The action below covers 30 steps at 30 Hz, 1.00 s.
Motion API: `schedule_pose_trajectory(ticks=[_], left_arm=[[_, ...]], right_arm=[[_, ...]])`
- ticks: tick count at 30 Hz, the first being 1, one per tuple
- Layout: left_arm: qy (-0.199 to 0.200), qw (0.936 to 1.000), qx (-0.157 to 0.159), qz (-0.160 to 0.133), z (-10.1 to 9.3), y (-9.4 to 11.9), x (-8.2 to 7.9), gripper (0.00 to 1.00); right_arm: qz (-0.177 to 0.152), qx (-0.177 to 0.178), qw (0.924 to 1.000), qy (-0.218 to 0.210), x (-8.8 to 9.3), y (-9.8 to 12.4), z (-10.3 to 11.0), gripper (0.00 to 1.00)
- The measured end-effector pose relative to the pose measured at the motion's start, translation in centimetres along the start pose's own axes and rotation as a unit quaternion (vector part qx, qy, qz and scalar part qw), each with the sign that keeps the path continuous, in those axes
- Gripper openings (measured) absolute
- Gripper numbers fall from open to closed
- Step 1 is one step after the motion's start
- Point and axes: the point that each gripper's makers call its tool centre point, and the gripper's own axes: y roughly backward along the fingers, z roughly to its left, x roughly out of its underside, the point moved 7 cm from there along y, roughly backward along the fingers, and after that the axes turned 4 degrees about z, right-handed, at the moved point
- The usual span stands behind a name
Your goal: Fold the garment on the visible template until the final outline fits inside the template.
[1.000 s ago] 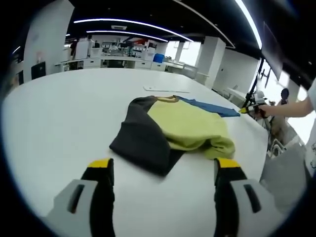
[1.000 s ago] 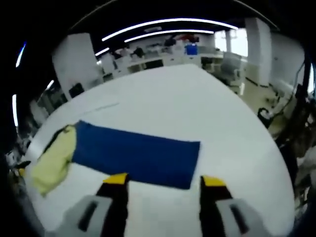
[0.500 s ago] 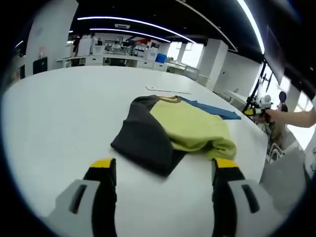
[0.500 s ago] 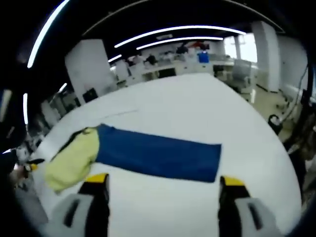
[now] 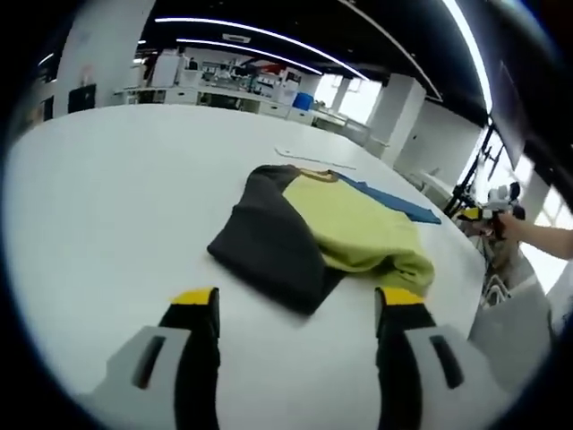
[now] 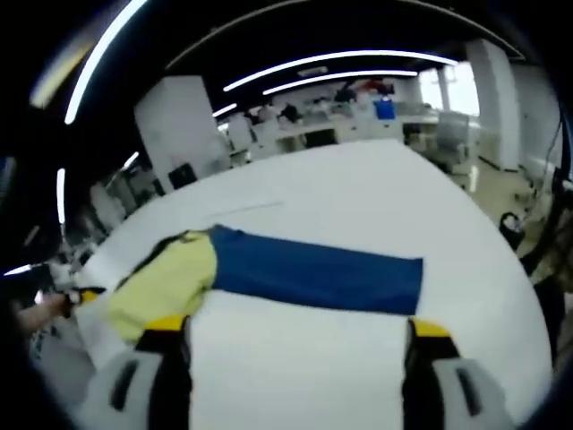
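Observation:
A folded garment lies on the white table [image 5: 107, 197], with a yellow-green body [image 5: 358, 224] and a dark grey part [image 5: 269, 246] turned over its near side. One end rests on a long blue template [image 5: 398, 202], which stretches out bare in the right gripper view [image 6: 322, 273] with the garment [image 6: 170, 279] at its left end. My left gripper [image 5: 298, 300] hovers open just short of the dark grey part. My right gripper [image 6: 296, 327] hangs open above the table in front of the template, and also appears small at the table's far side [image 5: 483, 213].
A thin pale strip [image 5: 309, 159] lies on the table beyond the garment. The table's edge [image 5: 466, 260] runs close past the garment on the right, with floor and equipment below. A hand [image 6: 40, 313] holds my left gripper at the left. Desks line the back.
My right gripper's jaws have spread wider, and its view has swung so that more of the garment shows at the left. The left gripper view has shifted slightly; the garment lies as before.

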Motion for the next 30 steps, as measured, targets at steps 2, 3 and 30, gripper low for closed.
schedule_pose_trajectory(ticks=[2, 3, 30], left_arm=[[0.014, 0.9999, 0.002, 0.002, -0.1, -0.1, 0.2, 0.62], [0.018, 0.9998, 0.001, 0.001, -0.1, -0.1, 0.2, 0.61], [0.117, 0.993, -0.014, 0.013, 0.5, -2.3, 0.7, 0.4]], right_arm=[[0.001, -0.003, 1.0, 0.002, 0.2, 0.1, 0.6, 0.99], [0.002, -0.005, 1.0, 0.004, 0.3, 0.2, 0.9, 0.99], [0.009, -0.083, 0.9947, 0.06, 2.9, 0.9, 7.4, 0.99]])
